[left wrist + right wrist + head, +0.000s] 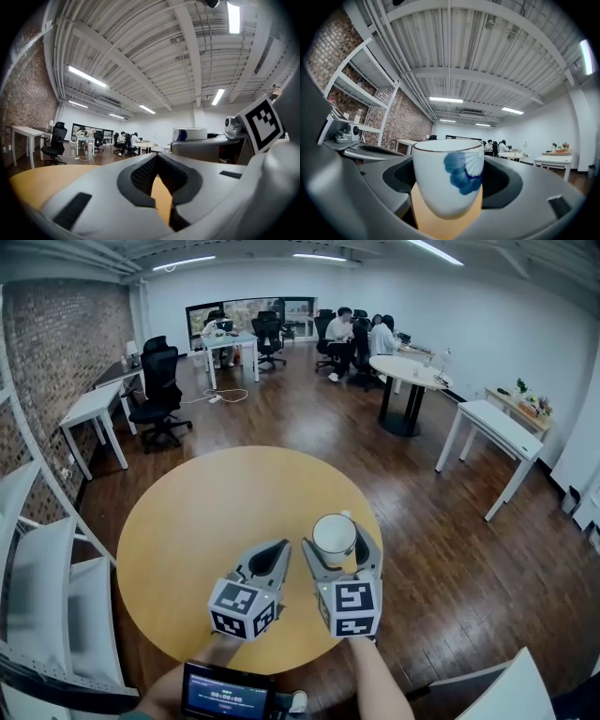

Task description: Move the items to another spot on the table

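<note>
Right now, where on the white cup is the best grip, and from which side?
Across the side wall of the white cup, level, from the near side, as the right gripper has it: upright, round, no visible handle, narrowing toward the base, so stay high.

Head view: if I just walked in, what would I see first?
Probably the white cup with a blue flower-like mark, held in the right gripper over the near right part of the round yellow table. Next comes the left gripper right beside it, shut and holding nothing. Far behind, people sit at desks at the back of the room.
</note>
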A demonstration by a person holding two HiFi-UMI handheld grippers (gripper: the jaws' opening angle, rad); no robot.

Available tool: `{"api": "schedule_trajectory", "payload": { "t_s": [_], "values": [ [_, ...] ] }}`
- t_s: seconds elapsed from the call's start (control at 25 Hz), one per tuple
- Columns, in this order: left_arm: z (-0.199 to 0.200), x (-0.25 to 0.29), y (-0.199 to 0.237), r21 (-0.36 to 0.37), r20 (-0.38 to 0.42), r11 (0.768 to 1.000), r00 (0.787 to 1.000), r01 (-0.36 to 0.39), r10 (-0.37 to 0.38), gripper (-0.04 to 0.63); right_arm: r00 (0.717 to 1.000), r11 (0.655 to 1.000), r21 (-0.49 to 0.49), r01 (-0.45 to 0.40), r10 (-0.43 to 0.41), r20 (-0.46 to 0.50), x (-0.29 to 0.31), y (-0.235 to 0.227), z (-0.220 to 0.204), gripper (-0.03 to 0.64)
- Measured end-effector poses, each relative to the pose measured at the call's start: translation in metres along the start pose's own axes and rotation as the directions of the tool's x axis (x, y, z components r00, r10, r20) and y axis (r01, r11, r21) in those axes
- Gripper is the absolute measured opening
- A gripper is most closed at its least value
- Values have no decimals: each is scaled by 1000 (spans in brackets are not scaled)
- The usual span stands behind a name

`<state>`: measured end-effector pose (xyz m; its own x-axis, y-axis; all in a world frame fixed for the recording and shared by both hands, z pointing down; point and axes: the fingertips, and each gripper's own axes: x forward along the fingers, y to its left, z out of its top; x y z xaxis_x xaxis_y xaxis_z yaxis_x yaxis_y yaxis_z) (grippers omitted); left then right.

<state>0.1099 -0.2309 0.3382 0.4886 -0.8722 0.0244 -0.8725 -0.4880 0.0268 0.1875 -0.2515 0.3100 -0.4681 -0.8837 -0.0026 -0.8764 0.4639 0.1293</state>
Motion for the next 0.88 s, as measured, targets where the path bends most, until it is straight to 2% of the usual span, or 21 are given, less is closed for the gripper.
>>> {"api": "schedule_trajectory", "payload": {
  "t_s": [0.24,0.48,0.88],
  "values": [
    [3,-23,27,5,10,999,999,-49,49,5,999,999,-3,-40,40,12,11,31,7,388],
    [6,-57,67,10,19,992,991,-129,129,5,993,993,1,-117,117,27,33,80,16,388],
    [7,-136,146,5,27,954,954,-299,299,5,960,961,2,-277,276,50,67,188,30,388]
  ]
}}
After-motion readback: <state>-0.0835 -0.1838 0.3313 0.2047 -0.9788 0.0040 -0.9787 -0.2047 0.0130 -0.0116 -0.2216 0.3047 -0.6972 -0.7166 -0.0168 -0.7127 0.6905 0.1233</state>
